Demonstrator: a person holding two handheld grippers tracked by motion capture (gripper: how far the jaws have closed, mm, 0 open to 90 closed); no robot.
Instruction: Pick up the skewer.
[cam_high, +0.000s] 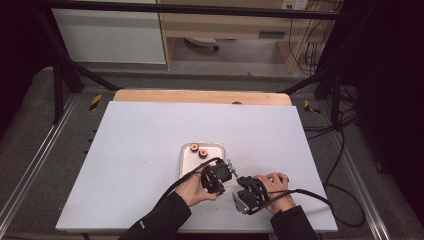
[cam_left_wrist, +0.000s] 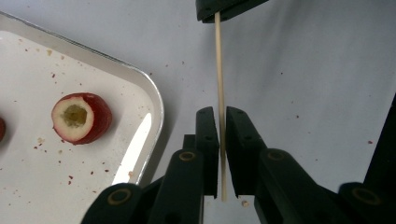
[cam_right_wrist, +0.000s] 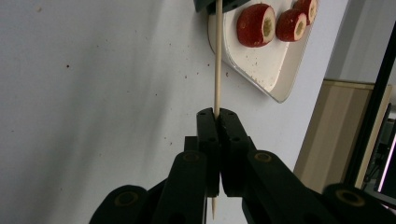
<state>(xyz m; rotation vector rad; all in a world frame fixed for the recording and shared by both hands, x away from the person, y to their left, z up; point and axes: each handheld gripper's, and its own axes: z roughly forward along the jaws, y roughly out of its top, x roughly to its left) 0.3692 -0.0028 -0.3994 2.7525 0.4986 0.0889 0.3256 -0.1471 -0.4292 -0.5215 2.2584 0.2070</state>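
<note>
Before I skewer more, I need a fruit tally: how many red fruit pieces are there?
2, both on the metal tray: one red fruit piece at its far-left corner, the other just right of it. None seems hidden.

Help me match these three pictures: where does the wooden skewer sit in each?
High view: the wooden skewer is a faint thin line between the two tongs, right of the tray.
Left gripper view: upright at centre, running from the far tongs down between this gripper's jaws.
Right gripper view: upright at centre, clamped, pointed tip below.
Shared landmark: the tray with red fruit pieces.
</note>
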